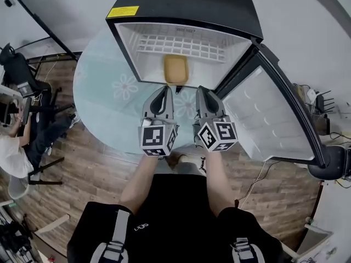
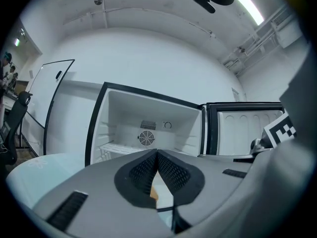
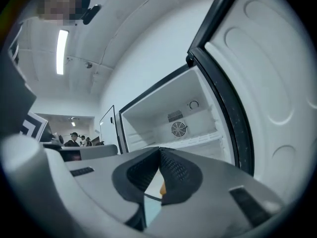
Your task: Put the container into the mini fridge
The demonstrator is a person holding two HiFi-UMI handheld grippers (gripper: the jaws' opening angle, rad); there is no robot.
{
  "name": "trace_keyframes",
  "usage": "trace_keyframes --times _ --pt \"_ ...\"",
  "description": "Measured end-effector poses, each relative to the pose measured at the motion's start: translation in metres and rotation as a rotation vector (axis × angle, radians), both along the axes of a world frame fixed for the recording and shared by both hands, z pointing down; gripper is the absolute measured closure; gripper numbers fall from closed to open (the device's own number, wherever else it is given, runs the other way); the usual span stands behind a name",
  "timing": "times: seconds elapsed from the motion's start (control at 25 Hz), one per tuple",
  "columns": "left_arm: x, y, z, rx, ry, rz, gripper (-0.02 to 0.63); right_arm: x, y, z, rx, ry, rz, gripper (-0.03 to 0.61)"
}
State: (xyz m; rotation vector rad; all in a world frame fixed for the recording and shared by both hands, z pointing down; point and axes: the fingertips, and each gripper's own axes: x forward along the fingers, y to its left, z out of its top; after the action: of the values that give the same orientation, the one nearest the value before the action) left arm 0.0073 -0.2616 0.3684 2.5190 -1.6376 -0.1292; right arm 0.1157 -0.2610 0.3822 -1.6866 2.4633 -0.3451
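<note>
The tan container (image 1: 175, 68) lies on the floor of the open mini fridge (image 1: 186, 7), just inside its front edge and under the white wire shelf (image 1: 181, 44). My left gripper (image 1: 164, 87) and right gripper (image 1: 201, 89) hover side by side just in front of it, pointing into the fridge. Both are shut with nothing between the jaws and are clear of the container. In the left gripper view the pads (image 2: 168, 170) meet at the tip, and a sliver of the container (image 2: 154, 192) shows below them. The right gripper view shows the same: closed pads (image 3: 173, 170) and an orange sliver (image 3: 162, 187).
The fridge stands on a round glass table (image 1: 104, 92). Its door (image 1: 263, 119) is swung wide open to the right, beside my right gripper. A seated person (image 1: 13, 147) and office chairs are at far left. Cables and small items lie on the floor at right.
</note>
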Motion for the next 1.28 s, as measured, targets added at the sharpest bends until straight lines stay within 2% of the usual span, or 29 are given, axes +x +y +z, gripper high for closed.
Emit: trace_keyframes --times 0.28,0.52,0.88,1.08,1.28 --pt "0.000 0.027 -0.020 0.036 0.018 -0.008 0.607 -0.010 0.033 -0.029 0.063 0.091 -0.066 0.574" --pt "0.009 0.050 -0.027 0.059 0.007 0.011 0.607 -0.015 0.051 -0.028 0.049 0.115 -0.131 0.575" --pt "0.012 0.059 -0.028 0.057 -0.013 0.001 0.607 -0.014 0.064 -0.036 0.081 0.161 -0.144 0.575" --pt "0.026 0.064 -0.019 0.038 -0.031 0.014 0.607 -0.002 0.068 -0.041 0.101 0.235 -0.131 0.575" --pt "0.043 0.069 -0.017 0.037 -0.038 0.024 0.607 0.011 0.072 -0.040 0.102 0.225 -0.136 0.575"
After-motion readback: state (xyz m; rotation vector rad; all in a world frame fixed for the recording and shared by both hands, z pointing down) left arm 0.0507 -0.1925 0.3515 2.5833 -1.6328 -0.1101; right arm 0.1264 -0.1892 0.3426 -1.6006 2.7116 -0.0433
